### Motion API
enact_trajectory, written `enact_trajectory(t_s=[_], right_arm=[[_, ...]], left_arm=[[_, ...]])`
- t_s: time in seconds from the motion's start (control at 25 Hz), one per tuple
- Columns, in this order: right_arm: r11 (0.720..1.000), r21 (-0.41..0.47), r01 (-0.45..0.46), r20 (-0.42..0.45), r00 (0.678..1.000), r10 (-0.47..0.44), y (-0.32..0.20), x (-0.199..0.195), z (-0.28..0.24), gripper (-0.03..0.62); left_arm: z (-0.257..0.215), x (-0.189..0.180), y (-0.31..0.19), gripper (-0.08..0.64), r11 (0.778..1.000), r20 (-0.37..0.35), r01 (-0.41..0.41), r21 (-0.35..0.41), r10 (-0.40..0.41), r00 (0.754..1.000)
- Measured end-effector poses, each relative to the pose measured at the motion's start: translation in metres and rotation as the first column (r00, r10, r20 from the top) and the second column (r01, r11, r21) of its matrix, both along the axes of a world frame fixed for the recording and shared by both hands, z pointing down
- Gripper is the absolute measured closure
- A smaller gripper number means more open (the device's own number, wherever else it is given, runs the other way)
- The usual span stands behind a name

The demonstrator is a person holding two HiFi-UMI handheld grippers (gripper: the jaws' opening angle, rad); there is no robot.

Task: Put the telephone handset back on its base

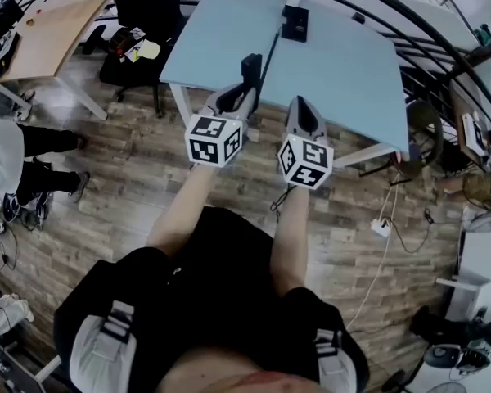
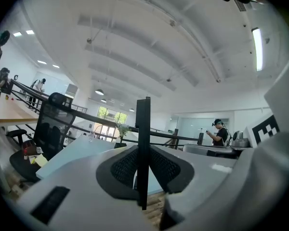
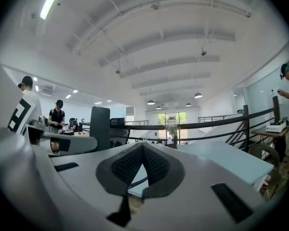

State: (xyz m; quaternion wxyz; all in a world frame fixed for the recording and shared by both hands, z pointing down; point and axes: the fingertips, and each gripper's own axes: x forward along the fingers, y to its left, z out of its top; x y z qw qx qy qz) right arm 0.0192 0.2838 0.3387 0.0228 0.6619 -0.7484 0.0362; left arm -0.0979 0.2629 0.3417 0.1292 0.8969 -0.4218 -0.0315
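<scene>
In left tool (image 1: pixel 244 97), handset (image 2: pixel 143 129) stands slim, black, upright, edge-on to cam.

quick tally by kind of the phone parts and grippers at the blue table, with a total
grippers: 2 (left gripper, right gripper)
telephone handset: 1, upright in the left gripper
telephone base: 1, at the table's far side
total: 4

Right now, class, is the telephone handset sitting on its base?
No: the handset is clamped between the jaws of the left gripper, well apart from the base farther back on the table.
</scene>
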Motion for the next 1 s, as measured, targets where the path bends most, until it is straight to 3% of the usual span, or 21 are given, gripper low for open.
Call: enact_trajectory(t_s=[0.32,0.52,1.0], right_arm=[[1.000,-0.010,0.029,-0.087,0.996,-0.029,0.004,0.017,0.004,0.600],[1.000,0.003,0.017,-0.056,0.998,-0.017,0.010,0.044,0.001,0.600],[0.997,0.037,0.062,-0.070,0.996,-0.059,0.011,0.062,-0.008,0.600]], left_arm=[[0.004,0.027,0.002,0.494,1.000,-0.013,0.005,-0.009,-0.005,1.000],[0.006,0.041,0.004,0.494,0.999,-0.026,0.035,-0.017,-0.035,0.999],[-0.006,0.059,0.007,0.494,0.998,-0.035,0.066,0.019,-0.065,0.997]])
